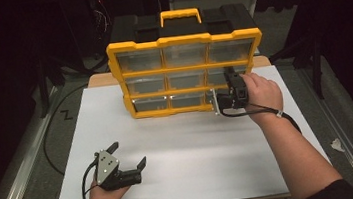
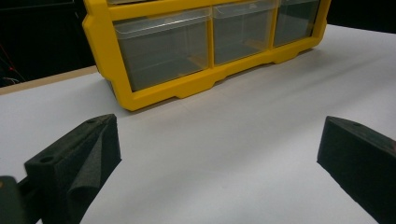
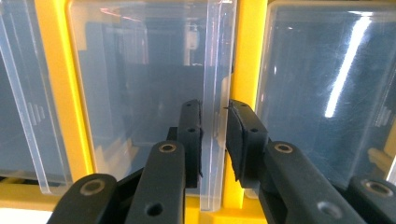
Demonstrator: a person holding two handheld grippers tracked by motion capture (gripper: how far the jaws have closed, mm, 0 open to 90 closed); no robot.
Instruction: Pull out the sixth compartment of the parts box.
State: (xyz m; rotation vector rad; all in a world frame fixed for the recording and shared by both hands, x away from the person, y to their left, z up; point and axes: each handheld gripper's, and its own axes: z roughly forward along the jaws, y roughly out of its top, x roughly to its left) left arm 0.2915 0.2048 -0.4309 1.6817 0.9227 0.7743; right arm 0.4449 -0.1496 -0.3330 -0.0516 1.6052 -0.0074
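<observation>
Between my right gripper's (image 3: pixel 214 140) black jaws stands the clear plastic lip of a transparent drawer (image 3: pixel 140 93) in the bottom row of the yellow-framed parts organiser (image 1: pixel 186 73). The pads sit close on either side of that lip; the left pad looks pressed against it, while a sliver of gap seems to remain at the right pad, so I judge the jaws nearly closed on the lip rather than firmly clamped. In the high view that gripper (image 1: pixel 232 95) is at the cabinet's lower right corner, turned on its side, the hand (image 1: pixel 262 92) behind it.

My left gripper (image 1: pixel 128 158) rests low over the white tabletop (image 1: pixel 197 167), well apart from the cabinet, jaws spread wide and holding nothing; its own view looks across bare table to the bottom drawers (image 2: pixel 163 46).

Risks as I see them: the lip is thin and slick, so a pull with a loose grip could let the pads slide off. With nothing bracing the organiser, a sticky drawer could drag or tip the whole cabinet forward.

I cannot tell what the drawer contains; reflections cloud its front. The hand hides the jaws in the high view.
</observation>
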